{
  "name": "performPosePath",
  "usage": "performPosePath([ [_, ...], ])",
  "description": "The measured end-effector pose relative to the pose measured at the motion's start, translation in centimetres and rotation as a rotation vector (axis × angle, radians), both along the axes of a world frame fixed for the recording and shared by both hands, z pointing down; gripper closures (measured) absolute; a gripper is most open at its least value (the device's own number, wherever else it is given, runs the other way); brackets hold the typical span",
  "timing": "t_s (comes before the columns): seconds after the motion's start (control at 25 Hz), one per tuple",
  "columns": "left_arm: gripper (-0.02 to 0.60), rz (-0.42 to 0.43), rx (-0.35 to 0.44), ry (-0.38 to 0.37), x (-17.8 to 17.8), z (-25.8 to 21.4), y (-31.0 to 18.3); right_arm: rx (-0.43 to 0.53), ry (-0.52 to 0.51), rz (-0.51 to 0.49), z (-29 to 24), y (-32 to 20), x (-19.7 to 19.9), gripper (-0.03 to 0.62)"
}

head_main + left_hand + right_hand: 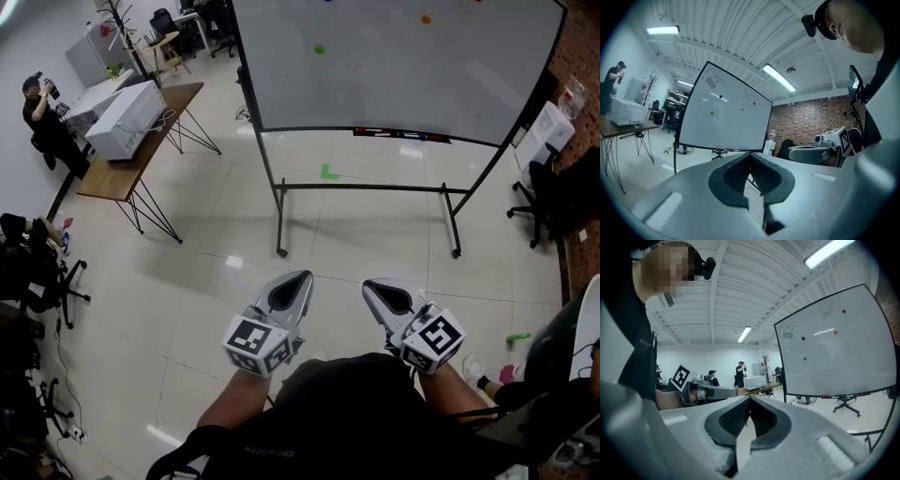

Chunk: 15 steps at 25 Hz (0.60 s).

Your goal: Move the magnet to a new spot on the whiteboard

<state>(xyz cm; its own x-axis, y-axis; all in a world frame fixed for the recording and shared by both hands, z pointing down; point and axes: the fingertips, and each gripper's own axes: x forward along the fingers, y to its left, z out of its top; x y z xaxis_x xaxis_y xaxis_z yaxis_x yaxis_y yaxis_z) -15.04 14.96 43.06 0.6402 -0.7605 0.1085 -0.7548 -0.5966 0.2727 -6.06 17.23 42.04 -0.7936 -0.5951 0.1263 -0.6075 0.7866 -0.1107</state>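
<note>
Both closed, left claw [306,277], right claw [368,286], level

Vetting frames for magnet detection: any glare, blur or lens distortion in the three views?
Head view: whiteboard edges bow, floor shows light glints. Left gripper view: heavy fisheye, dark corners, whiteboard sharp. Right gripper view: same fisheye, ceiling light blown out.
</note>
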Motion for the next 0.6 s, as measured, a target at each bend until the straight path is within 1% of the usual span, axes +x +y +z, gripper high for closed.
performPosePath([
  [0.12,0.565,-0.002,-0.007,0.008,-1.6,0.2,-0.1,-0.006,0.000,0.002,0.2,-0.2,-1.7,0.589],
  [0.28,0.565,-0.002,-0.006,0.017,-2.6,0.2,-0.8,-0.003,0.010,-0.002,0.0,-1.2,-2.6,0.589],
  [0.4,0.565,-0.001,-0.008,0.019,-2.9,0.3,-2.1,-0.004,0.009,-0.004,-0.1,-2.6,-2.9,0.589],
  [0.6,0.565,-0.022,-0.009,-0.003,-3.3,0.3,-5.4,-0.008,-0.004,-0.033,0.1,-6.0,-3.4,0.589],
])
